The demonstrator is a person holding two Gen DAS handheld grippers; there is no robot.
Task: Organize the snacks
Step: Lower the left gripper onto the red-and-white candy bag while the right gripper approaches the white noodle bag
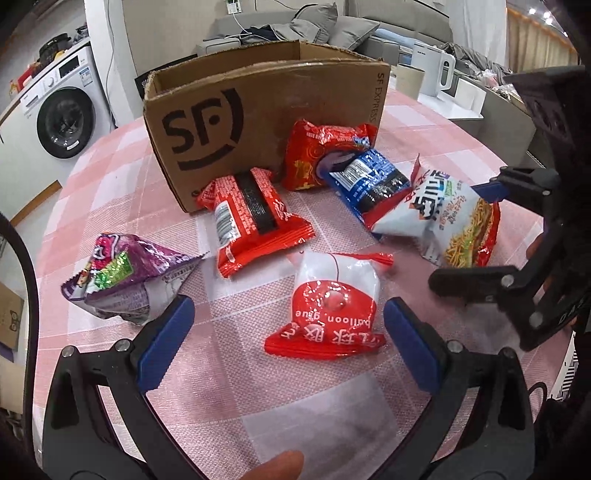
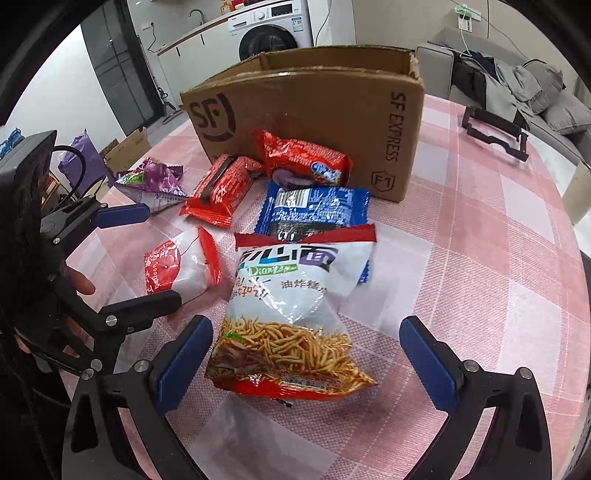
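Several snack packs lie on a pink checked tablecloth in front of an open SF cardboard box [image 1: 258,122] [image 2: 314,110]. My left gripper [image 1: 288,332] is open, its jaws either side of a red and white balloon-glue pack [image 1: 328,306] [image 2: 181,266]. My right gripper [image 2: 306,354] is open around a white noodle-snack bag [image 2: 291,321] [image 1: 450,218]. It also shows at the right of the left wrist view [image 1: 476,236]. A purple bag [image 1: 125,280], a red pack [image 1: 247,221], a blue pack [image 2: 314,210] and a red pack [image 2: 303,155] against the box lie between.
A black frame [image 2: 495,133] lies on the table right of the box. A cup [image 1: 410,79] and a white kettle [image 1: 439,70] stand behind the box. A washing machine [image 1: 59,110] and a sofa [image 1: 332,26] stand beyond the table.
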